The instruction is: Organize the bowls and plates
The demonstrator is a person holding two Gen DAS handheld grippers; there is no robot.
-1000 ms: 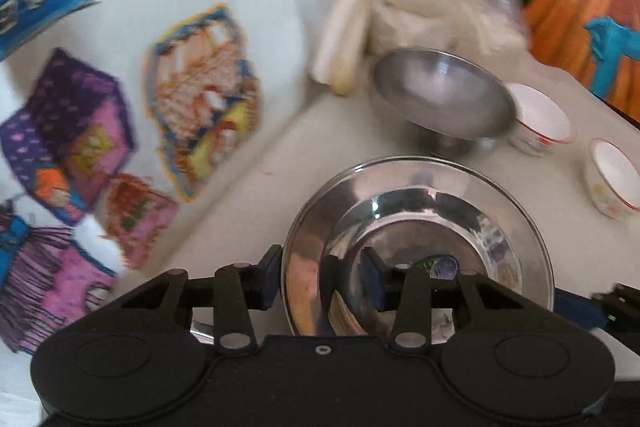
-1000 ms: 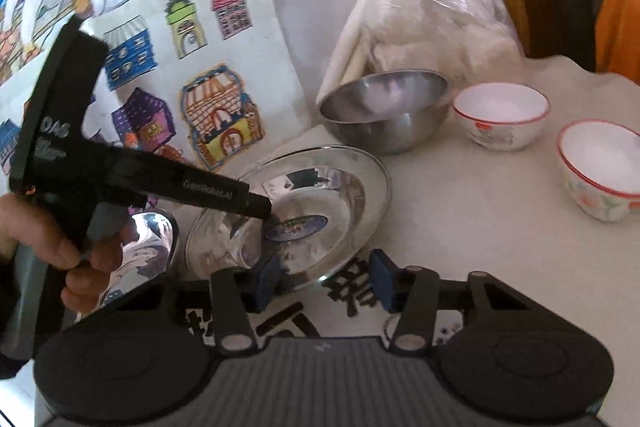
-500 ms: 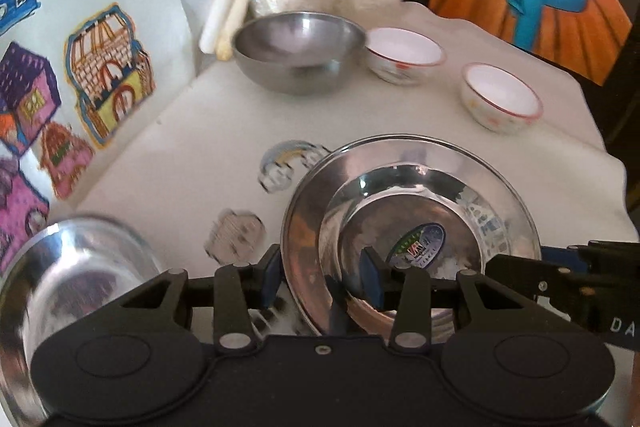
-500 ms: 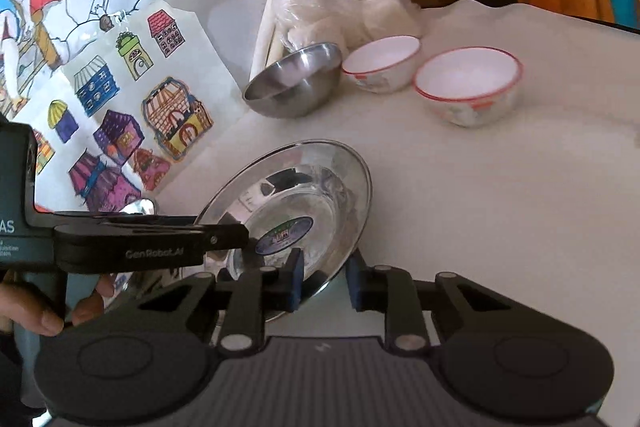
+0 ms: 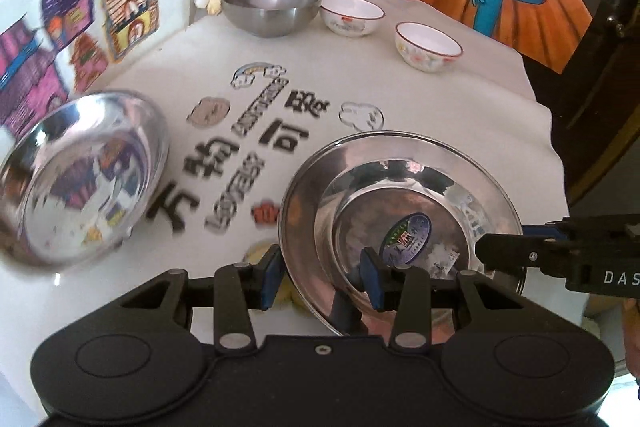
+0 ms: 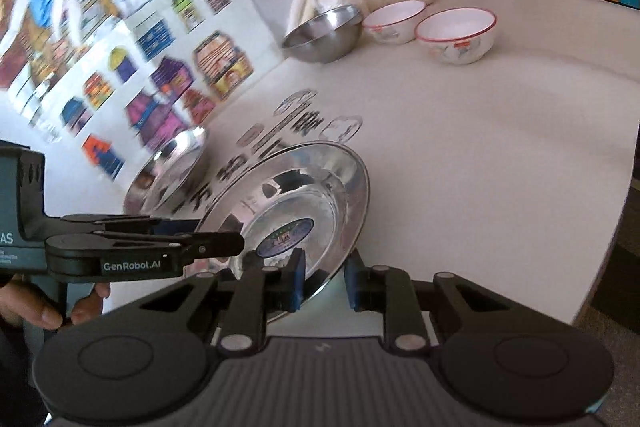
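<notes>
left hand-held gripper (image 5: 320, 277): jaws clamped, angled down | right hand-held gripper (image 6: 322, 283): jaws clamped, angled down

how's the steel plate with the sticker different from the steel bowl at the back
The steel plate is wide and shallow with a broad flat rim; the steel bowl is narrower, deep and round-sided. The plate carries an oval sticker in its centre, while the bowl's inside looks bare. The plate is tilted, with both grippers' jaws at its edge; the bowl sits upright and untouched beside two white bowls. Both are shiny bare metal.
</notes>
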